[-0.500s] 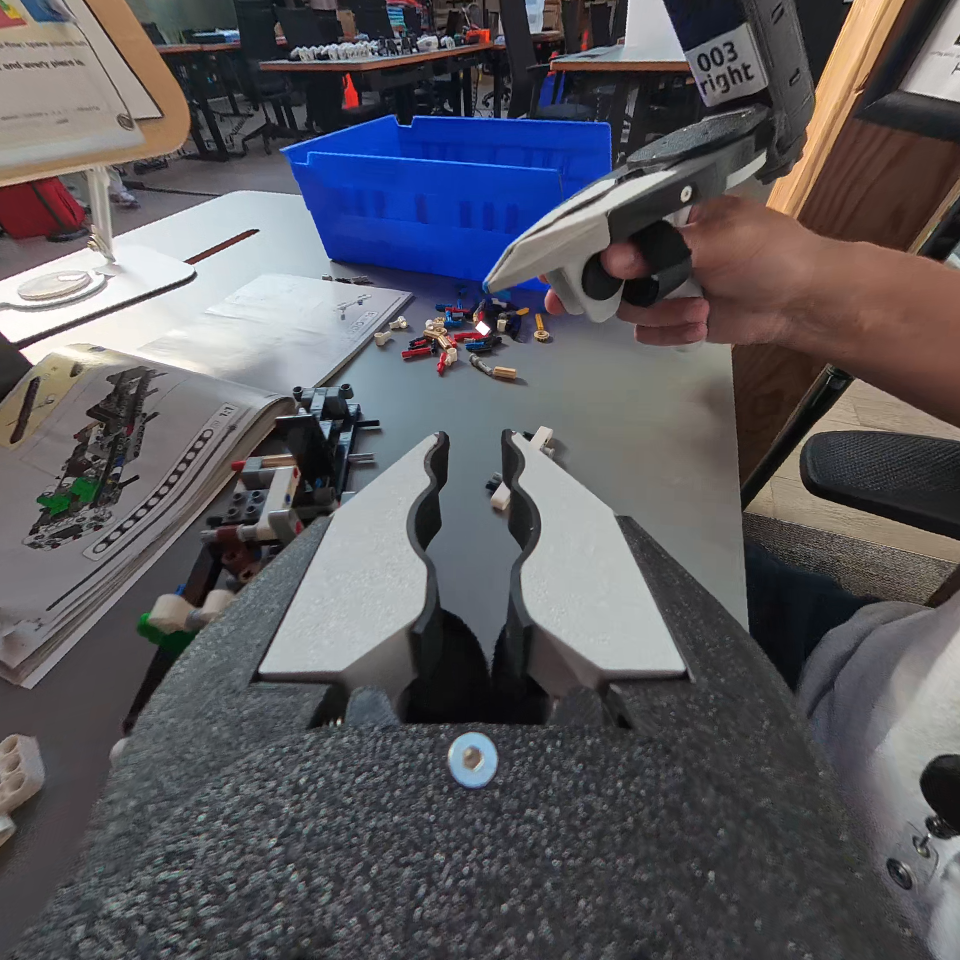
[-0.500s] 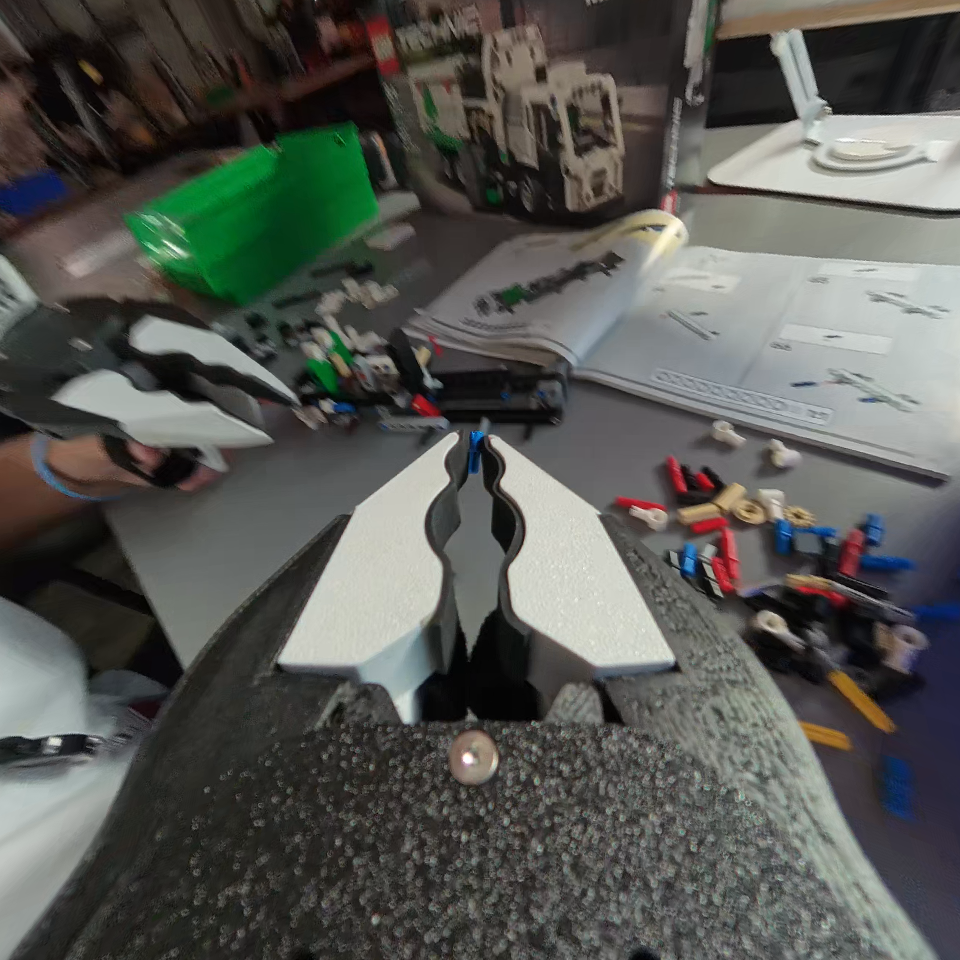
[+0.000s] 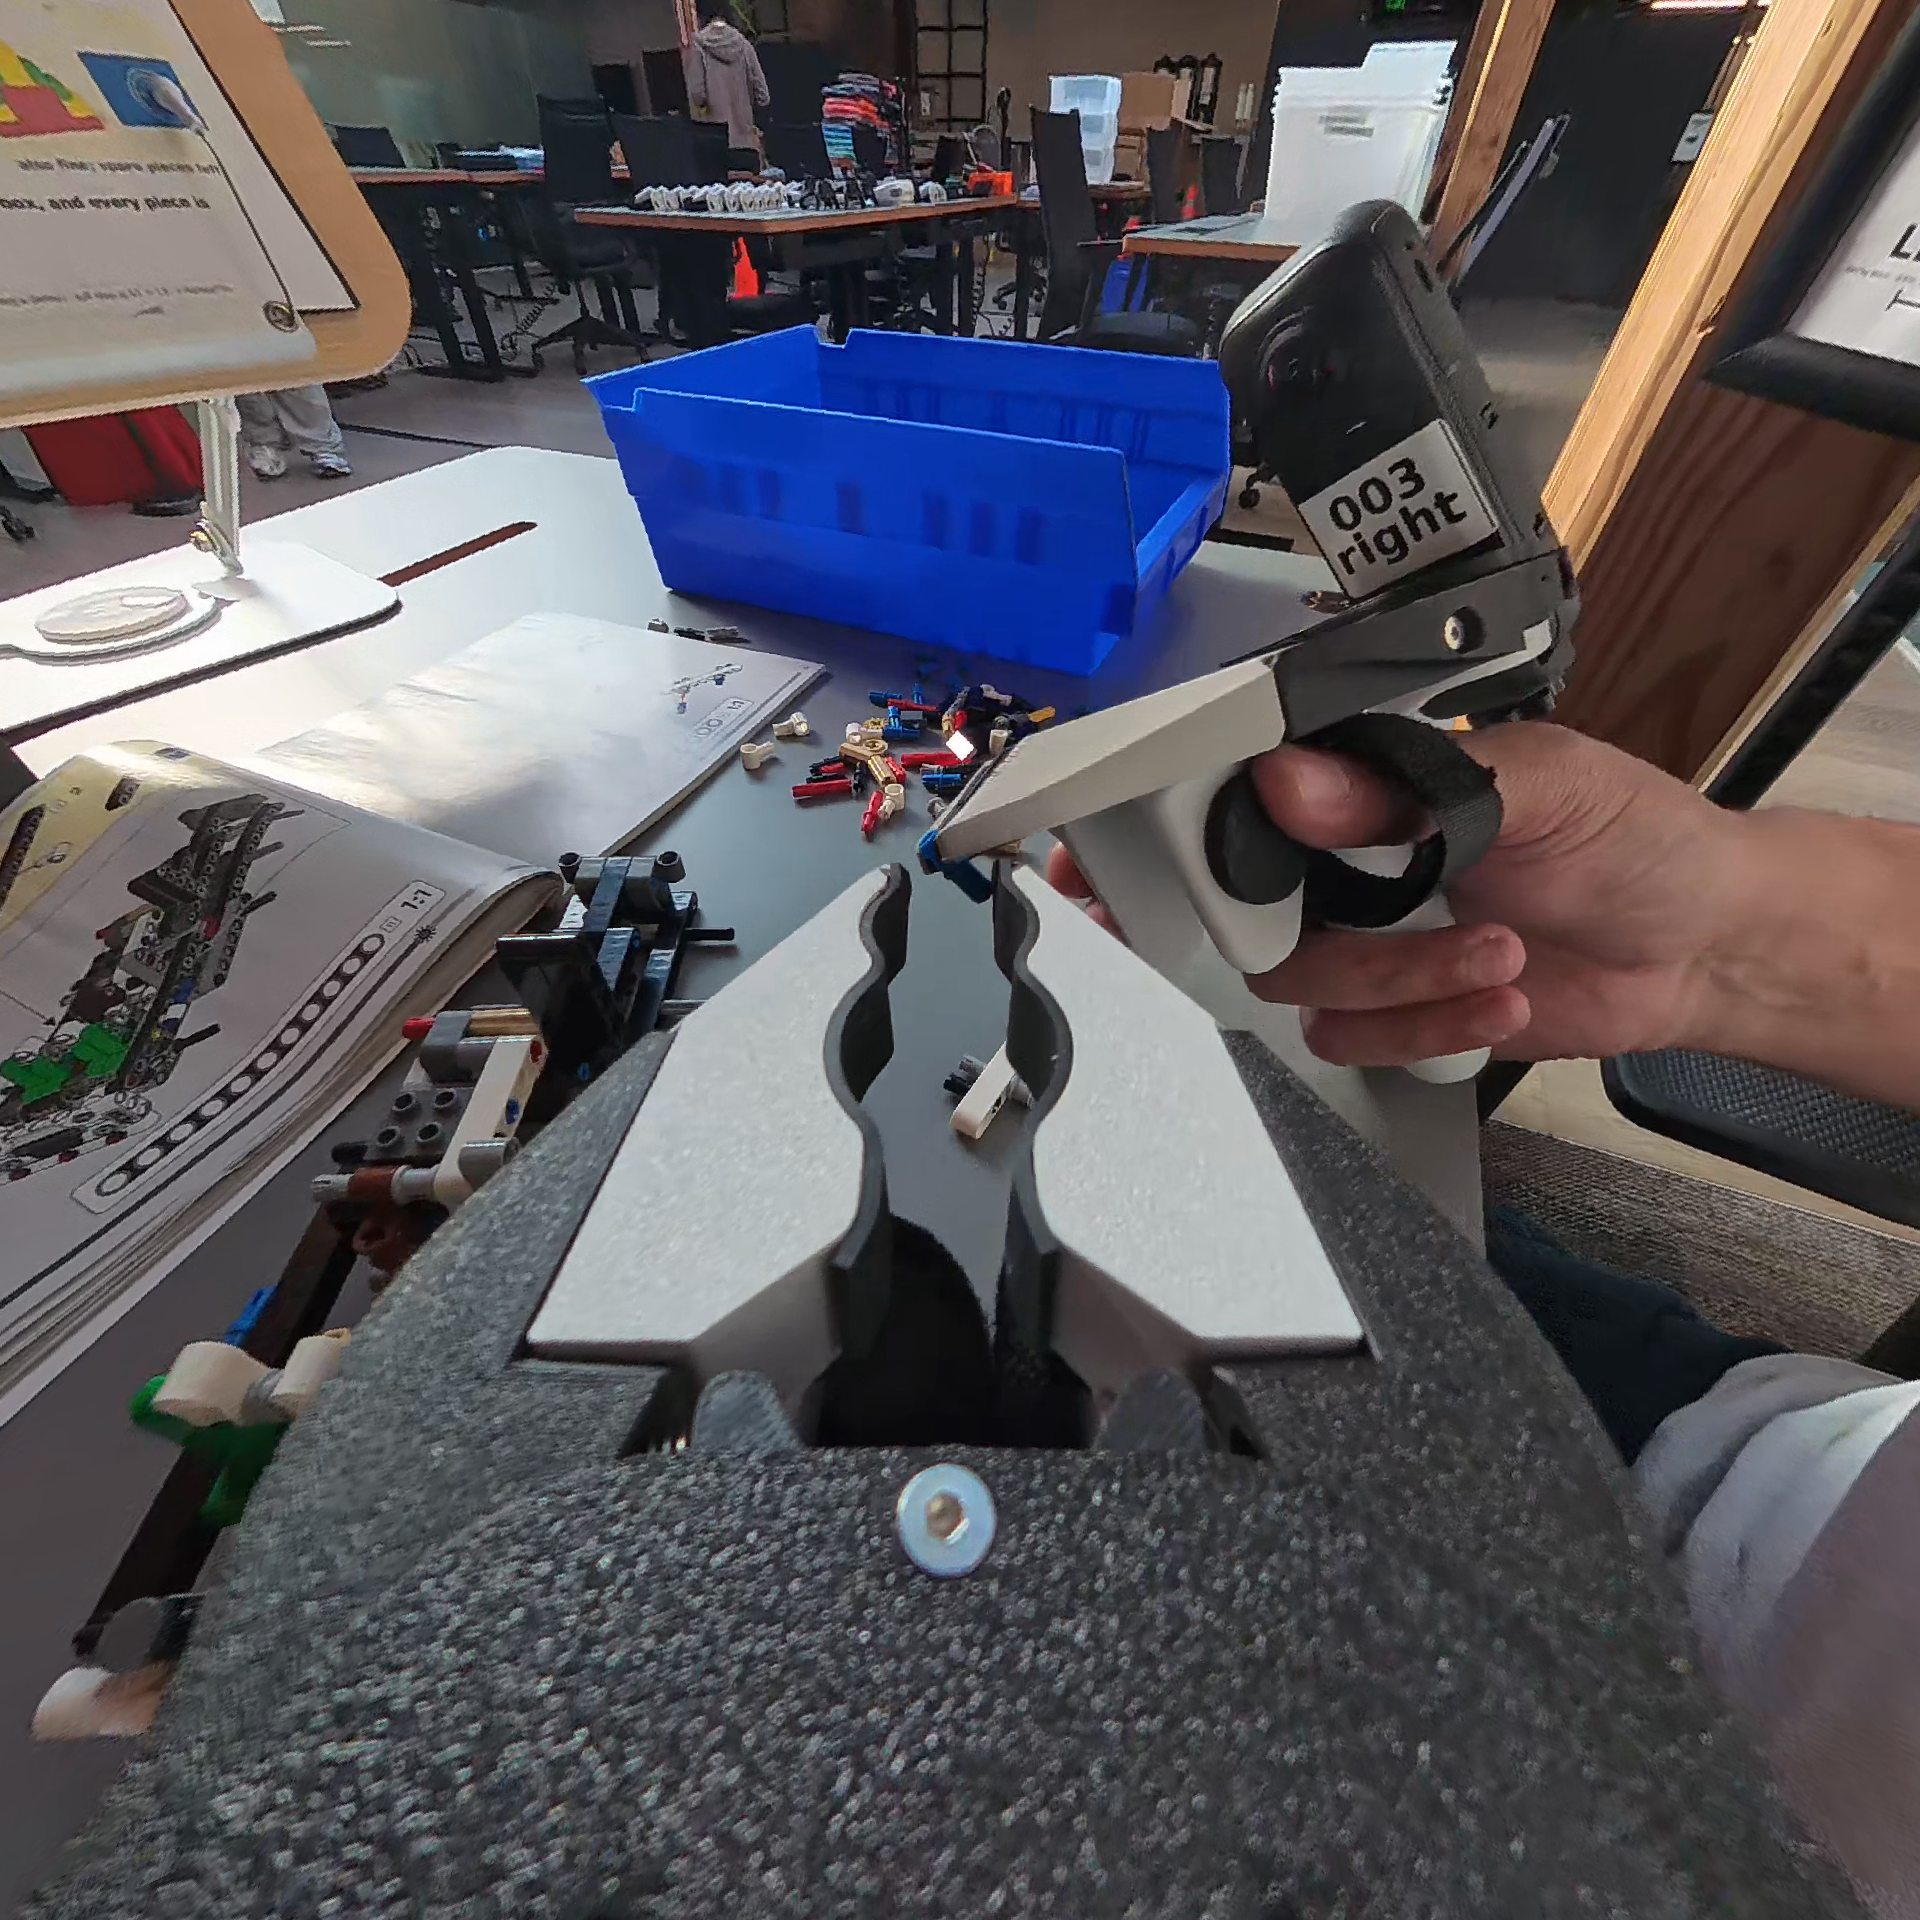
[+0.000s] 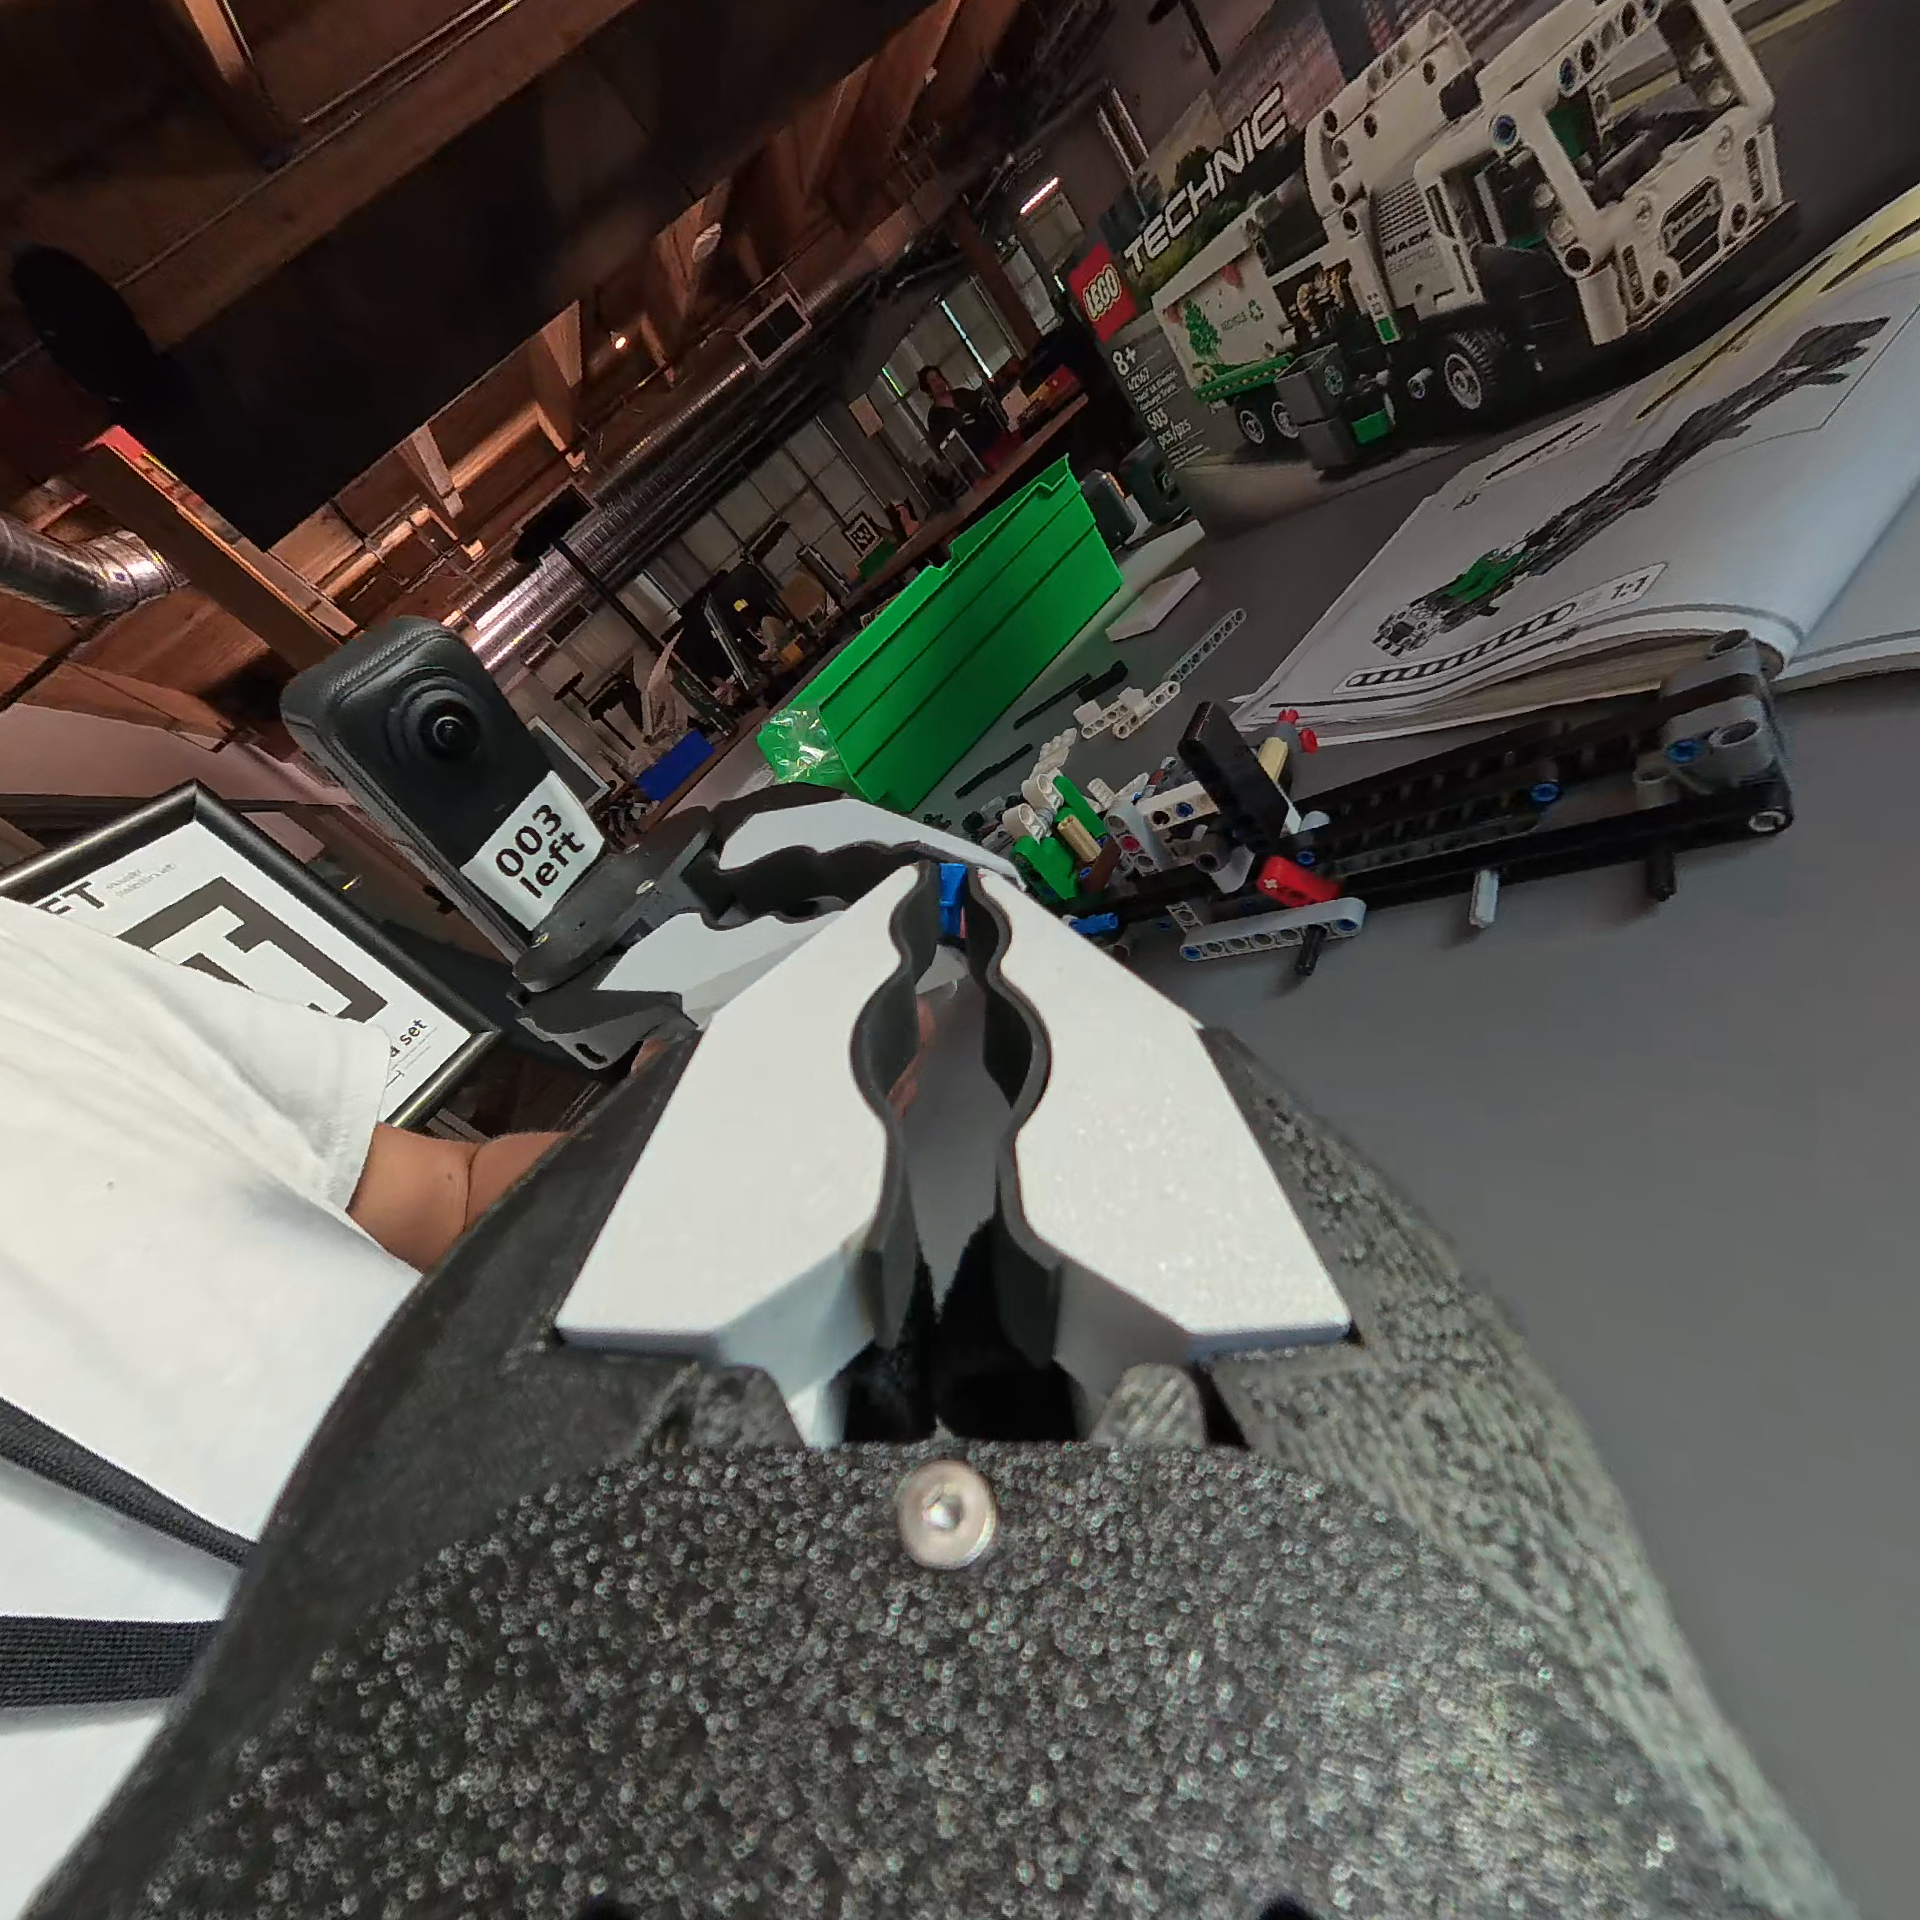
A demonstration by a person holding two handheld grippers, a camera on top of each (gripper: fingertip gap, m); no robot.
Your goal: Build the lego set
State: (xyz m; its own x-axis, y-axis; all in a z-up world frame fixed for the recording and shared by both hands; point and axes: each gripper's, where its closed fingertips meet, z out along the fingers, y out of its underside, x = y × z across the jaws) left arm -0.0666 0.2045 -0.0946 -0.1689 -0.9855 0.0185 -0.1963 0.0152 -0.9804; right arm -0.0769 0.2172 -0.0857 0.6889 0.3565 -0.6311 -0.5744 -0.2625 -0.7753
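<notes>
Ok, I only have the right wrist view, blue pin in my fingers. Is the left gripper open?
Observer: Yes, the left gripper is open, and your blue pin is at its fingertips.
Operator: Anything below it?
Observer: A white piece lies on the table, seen through the gap between its fingers.
Operator: Where are the spare parts?
Observer: In a loose pile in front of a blue bin.

Matt grainy tongs (image 3: 948, 883); bin (image 3: 914, 499) glossy (plastic, seemingly).
</notes>
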